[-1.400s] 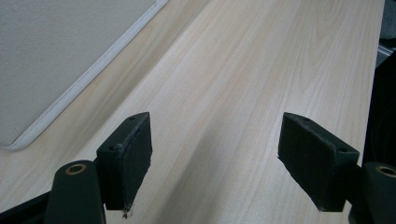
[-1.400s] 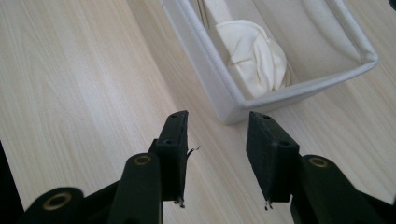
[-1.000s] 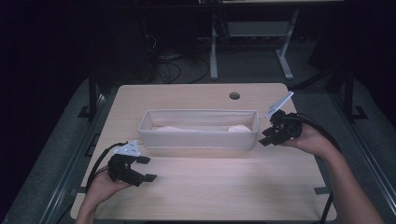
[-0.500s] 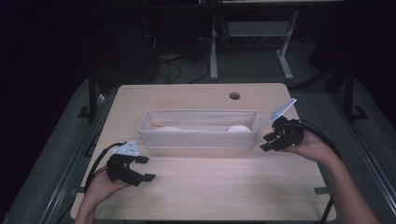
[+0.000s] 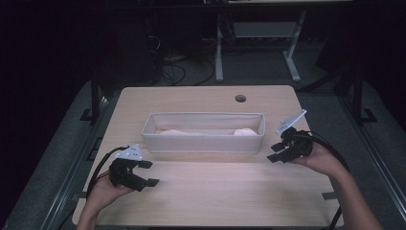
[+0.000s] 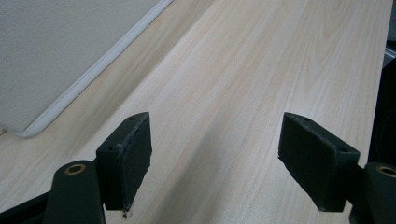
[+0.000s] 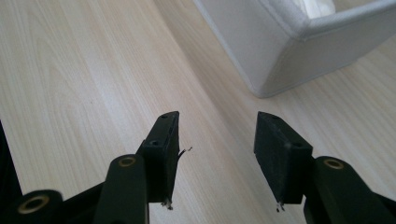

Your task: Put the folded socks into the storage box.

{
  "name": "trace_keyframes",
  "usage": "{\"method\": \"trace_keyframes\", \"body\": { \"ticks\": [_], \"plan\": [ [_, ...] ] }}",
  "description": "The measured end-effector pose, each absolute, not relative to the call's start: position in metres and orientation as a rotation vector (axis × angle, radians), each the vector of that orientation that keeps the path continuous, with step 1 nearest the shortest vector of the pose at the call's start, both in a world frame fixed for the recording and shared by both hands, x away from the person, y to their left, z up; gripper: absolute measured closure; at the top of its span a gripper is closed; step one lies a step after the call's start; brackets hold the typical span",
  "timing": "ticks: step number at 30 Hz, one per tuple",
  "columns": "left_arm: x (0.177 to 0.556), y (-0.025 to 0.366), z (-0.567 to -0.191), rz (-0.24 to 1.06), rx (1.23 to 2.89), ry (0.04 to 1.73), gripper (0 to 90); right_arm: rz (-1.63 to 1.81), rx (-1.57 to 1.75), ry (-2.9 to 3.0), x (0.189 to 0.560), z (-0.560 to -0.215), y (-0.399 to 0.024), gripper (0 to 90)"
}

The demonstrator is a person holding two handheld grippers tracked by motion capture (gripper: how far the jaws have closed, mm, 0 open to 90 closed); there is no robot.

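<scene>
Your left gripper [image 5: 146,173] sits low over the near left corner of the bench [image 5: 215,191], just in front of the left end of the white fabric bin [image 5: 203,141]. Its fingers [image 6: 126,156] stand wide apart with nothing between them; in the left gripper view only bare wood lies past them, and the bin's front wall with its piped bottom edge runs along the upper left.

Your right gripper [image 5: 276,151] is held just off the bin's right end, close to the bench's right edge, pointing back toward the bin's near right corner [image 7: 275,70]. Its fingers [image 7: 163,140] have just been opening and stand apart, with nothing between them but the bench surface; they touch neither the bin nor the wood.

The bin lies lengthwise across the middle of the bench, upright, between your two grippers. Pale cloth [image 5: 244,132] lies inside along its bottom, bunched higher toward the right end. A round cable hole [image 5: 240,98] sits in the bench behind the bin
</scene>
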State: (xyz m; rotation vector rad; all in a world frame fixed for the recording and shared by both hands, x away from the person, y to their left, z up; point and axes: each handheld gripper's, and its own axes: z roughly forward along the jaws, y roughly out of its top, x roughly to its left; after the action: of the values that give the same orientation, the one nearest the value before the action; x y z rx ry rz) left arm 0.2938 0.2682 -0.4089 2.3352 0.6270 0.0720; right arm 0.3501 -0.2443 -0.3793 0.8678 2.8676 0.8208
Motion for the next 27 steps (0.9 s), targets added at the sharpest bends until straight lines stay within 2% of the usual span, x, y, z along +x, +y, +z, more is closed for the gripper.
{"method": "trace_keyframes", "body": {
  "ticks": [27],
  "plan": [
    [0.293,0.272,-0.41,0.075,2.331,0.648,25.4,0.889,0.943,2.877,0.323,-0.418,-0.259,48.5]
  ]
}}
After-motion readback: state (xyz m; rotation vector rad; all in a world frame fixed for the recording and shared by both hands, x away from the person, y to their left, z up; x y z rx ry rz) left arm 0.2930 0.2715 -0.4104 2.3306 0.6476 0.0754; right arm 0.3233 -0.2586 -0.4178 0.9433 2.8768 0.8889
